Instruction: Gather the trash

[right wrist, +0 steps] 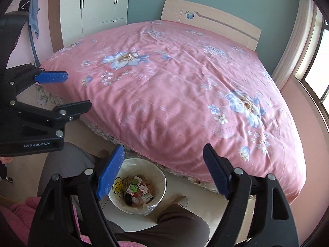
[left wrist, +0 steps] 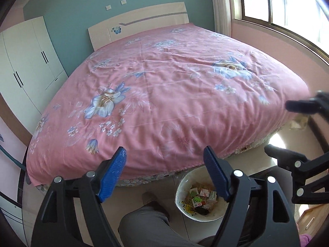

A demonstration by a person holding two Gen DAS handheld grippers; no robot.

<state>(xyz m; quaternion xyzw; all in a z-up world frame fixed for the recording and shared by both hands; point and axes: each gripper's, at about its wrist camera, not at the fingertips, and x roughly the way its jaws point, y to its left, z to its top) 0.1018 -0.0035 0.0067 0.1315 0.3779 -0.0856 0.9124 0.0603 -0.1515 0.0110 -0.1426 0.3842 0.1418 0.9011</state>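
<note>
A white waste bin [left wrist: 179, 191] [right wrist: 161, 182] lined with a clear bag stands on the floor at the foot of the bed, between the person's feet. Small packets and wrappers [left wrist: 202, 198] [right wrist: 138, 189] lie inside it. My left gripper [left wrist: 164, 150] [right wrist: 77, 89] is held above the bed's edge, open, with nothing between its blue pads. To its right, my right gripper [right wrist: 163, 147] [left wrist: 277, 126] is held at about the same height, open and empty as well. The bin lies below and between the two grippers.
A wide bed with a pink flowered cover [left wrist: 164, 82] [right wrist: 174, 78] fills the room ahead. A white wardrobe [left wrist: 26, 61] [right wrist: 94, 4] stands at the left, a window [left wrist: 287, 6] at the right. The person's grey-trousered legs [left wrist: 144, 222] [right wrist: 181, 220] flank the bin.
</note>
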